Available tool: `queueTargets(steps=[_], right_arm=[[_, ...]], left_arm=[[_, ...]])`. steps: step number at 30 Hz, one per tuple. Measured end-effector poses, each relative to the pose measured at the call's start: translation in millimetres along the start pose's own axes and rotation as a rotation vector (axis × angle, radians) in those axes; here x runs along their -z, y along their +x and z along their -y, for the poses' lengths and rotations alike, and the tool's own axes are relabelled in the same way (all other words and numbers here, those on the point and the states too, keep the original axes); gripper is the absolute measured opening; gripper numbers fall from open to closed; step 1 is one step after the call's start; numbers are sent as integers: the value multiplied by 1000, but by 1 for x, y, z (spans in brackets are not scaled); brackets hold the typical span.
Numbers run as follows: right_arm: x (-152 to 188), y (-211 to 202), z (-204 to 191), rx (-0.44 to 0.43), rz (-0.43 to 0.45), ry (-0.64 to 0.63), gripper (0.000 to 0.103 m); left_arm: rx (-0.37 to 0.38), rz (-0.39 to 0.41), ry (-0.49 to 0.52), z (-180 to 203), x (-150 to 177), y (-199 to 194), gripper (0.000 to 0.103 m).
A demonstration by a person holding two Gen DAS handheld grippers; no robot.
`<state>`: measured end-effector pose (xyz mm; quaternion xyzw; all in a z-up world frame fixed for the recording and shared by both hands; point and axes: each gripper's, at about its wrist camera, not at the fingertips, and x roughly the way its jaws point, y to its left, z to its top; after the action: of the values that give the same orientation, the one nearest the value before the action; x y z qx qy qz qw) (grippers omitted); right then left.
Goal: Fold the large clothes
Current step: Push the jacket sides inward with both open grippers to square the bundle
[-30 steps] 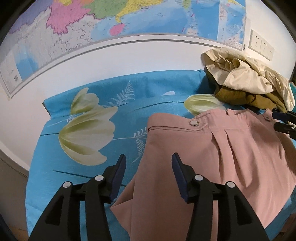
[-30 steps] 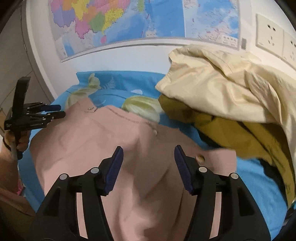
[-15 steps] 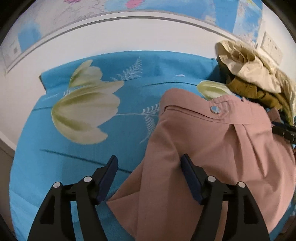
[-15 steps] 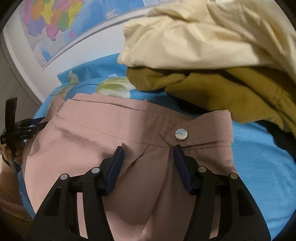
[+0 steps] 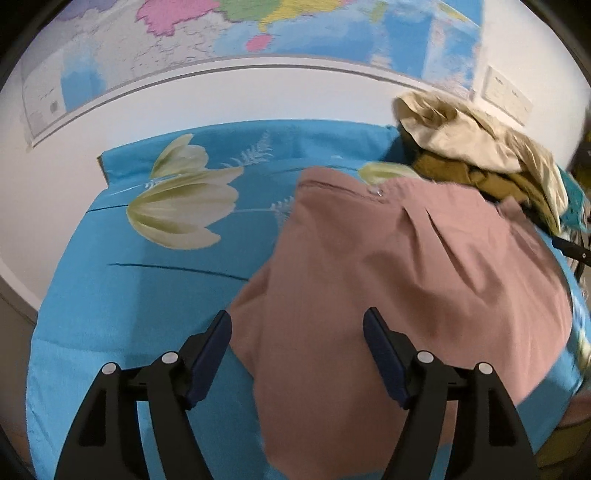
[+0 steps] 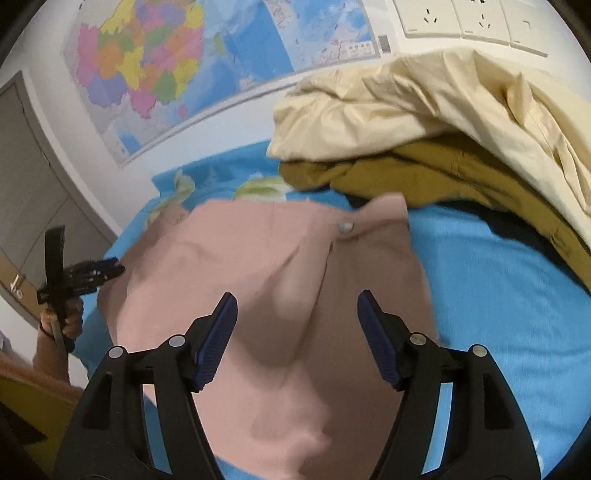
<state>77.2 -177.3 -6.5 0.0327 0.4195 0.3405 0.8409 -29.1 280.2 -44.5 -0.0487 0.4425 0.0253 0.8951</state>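
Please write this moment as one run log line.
left gripper: open, opening | right gripper: open, opening | pink garment: released, on blue sheet

Three garments: one pink pair of trousers [image 6: 266, 280] under the right claw [image 6: 297, 332], and ahead of it to the right one cream garment [image 6: 424, 107] atop one mustard garment [image 6: 443, 173]. One flowered blue sheet [image 5: 147, 288], one wall map [image 6: 192, 66], three wall sockets [image 6: 469, 18], two silver buttons [image 6: 346, 226].

Right claw [image 6: 297, 334], jaws just widening, hovers over pink garment [image 6: 266, 266].
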Motion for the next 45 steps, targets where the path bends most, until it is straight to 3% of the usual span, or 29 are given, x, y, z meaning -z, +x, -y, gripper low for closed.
queueTargets(steps=[2,4,8,15,22,24,27,31,34,40,45], right_arm=[[12,11,5,15,-45,15,65],[22,26,15,68,-85,35,53],[25,25,27,12,-66,126,57],[26,-12,17,-30,3,106,65],[40,-27,-3,-98,1,68,67],[47,-23,-6,-158,-21,72,65],[59,-13,-6,-123,-65,76,63],[66,0,3,-132,-88,139,58],[66,-8,0,-133,-84,140,61],[67,-45,18,-170,-5,217,70],[86,-71,48,-168,30,364,77]], left_arm=[[-33,-23,9,3,5,8,71],[-43,-53,-24,-2,7,21,75],[-3,-73,-124,-16,11,29,77],[-116,-30,-46,10,16,5,75],[-131,-2,-8,29,23,-12,75],[-124,0,-4,31,26,-14,75],[-107,-8,-11,32,31,-12,75],[-55,-44,-76,20,43,-3,78],[39,-68,-181,3,54,-5,78],[168,-78,-293,-17,76,-23,78],[282,-108,-307,-18,91,-34,75]])
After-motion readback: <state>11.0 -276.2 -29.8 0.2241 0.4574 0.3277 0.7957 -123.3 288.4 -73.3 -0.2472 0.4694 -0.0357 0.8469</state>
